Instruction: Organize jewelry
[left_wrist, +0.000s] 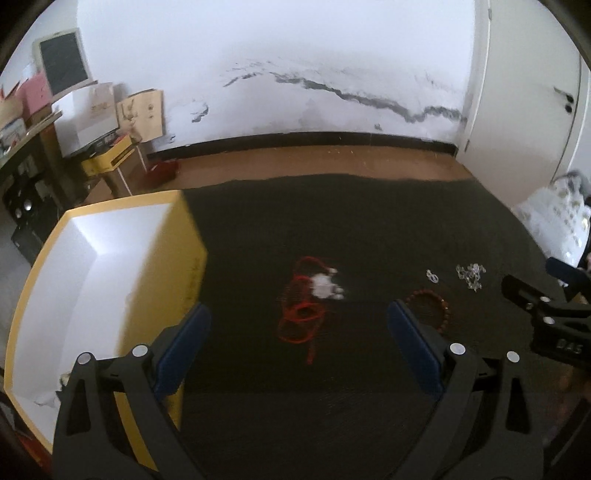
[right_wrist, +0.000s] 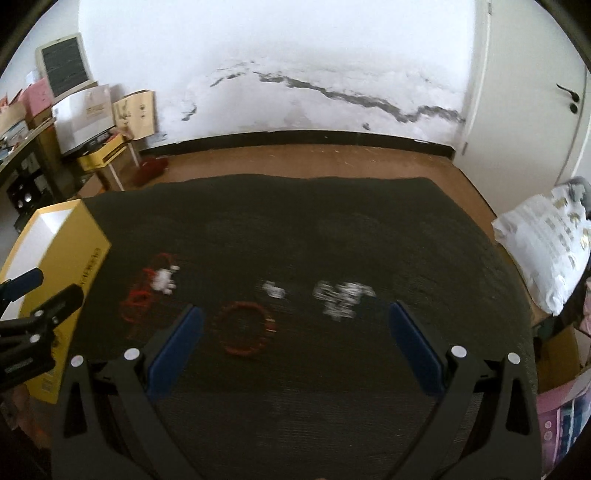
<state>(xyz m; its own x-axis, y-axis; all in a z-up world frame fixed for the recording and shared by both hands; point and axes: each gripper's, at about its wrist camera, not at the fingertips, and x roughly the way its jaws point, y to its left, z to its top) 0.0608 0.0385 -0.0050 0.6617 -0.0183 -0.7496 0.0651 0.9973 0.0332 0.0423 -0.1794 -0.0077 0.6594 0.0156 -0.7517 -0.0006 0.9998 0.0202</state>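
While both grippers, left gripper (left_wrist: 299, 325) and right gripper (right_wrist: 295, 325), gape wide and empty, red cord necklace (left_wrist: 301, 301) lies between left's fingers, beaded bracelet (right_wrist: 243, 328) between right's.

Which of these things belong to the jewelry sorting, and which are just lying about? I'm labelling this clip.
Job: red cord necklace, beaded bracelet, small silver piece, silver chain, yellow box.

Lying about: white bag, cardboard boxes, monitor.
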